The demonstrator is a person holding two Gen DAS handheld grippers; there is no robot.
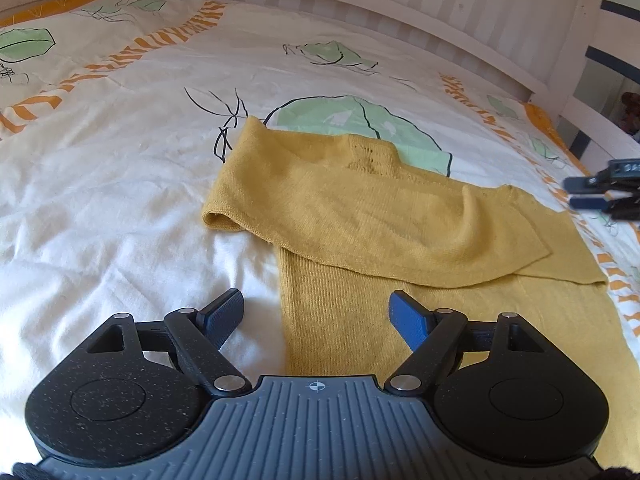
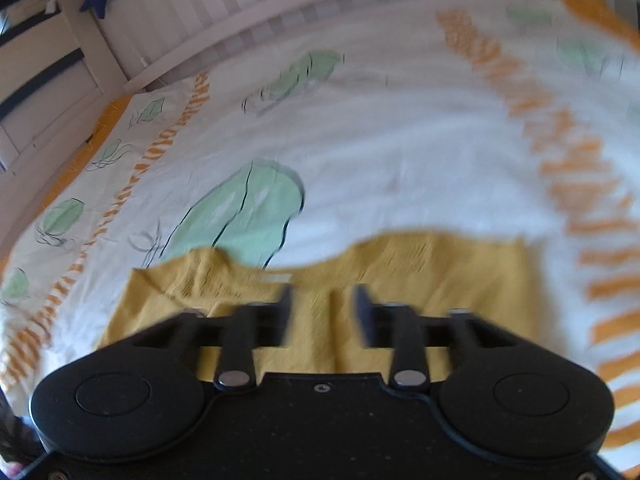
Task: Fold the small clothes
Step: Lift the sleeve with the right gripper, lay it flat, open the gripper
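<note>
One mustard sweater lay partly folded on the bed. Two grippers: left gripper and right gripper, fingers released, grasping nothing.

A mustard-yellow knitted sweater is laid flat on the bed. One sleeve is folded across the body, its open cuff reaching past the left edge in the left wrist view. A raised crease is seen near the right shoulder. The ribbed lower part is spread towards the camera.
</note>
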